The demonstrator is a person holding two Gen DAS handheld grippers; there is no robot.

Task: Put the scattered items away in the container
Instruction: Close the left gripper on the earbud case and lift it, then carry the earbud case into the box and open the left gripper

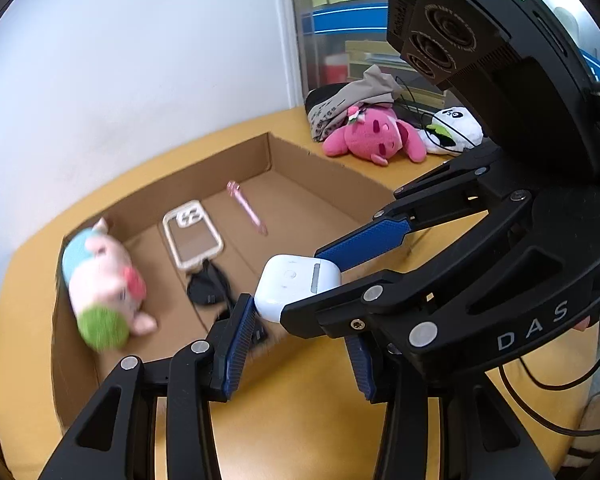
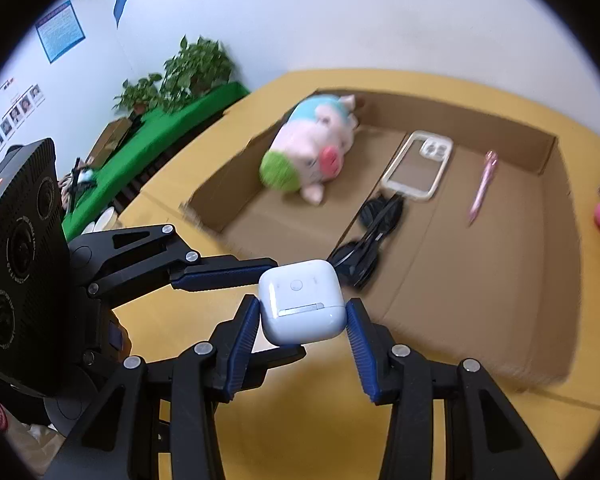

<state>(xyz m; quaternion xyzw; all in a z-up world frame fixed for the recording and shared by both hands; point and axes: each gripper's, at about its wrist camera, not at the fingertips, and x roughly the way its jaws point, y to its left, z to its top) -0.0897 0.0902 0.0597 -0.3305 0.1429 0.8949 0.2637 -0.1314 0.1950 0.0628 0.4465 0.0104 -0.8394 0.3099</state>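
Note:
A white earbud case (image 2: 302,302) sits between the blue pads of my right gripper (image 2: 302,320), held above the near rim of the shallow cardboard box (image 2: 480,280). It also shows in the left wrist view (image 1: 298,292), with the right gripper (image 1: 308,276) closed on it. My left gripper (image 1: 296,344) is open and empty just below it; in the right wrist view its fingers (image 2: 220,270) reach to the case. Inside the box lie a pig plush (image 1: 104,288), a phone case (image 1: 192,234), a pink pen (image 1: 246,208) and black sunglasses (image 1: 210,286).
The box rests on a yellow table (image 1: 300,420). A pink plush (image 1: 374,136), a panda plush (image 1: 456,128) and a patterned cloth pouch (image 1: 340,108) lie on the table beyond the box. Cables (image 1: 540,384) run at the right. Potted plants (image 2: 180,76) stand off the table's left.

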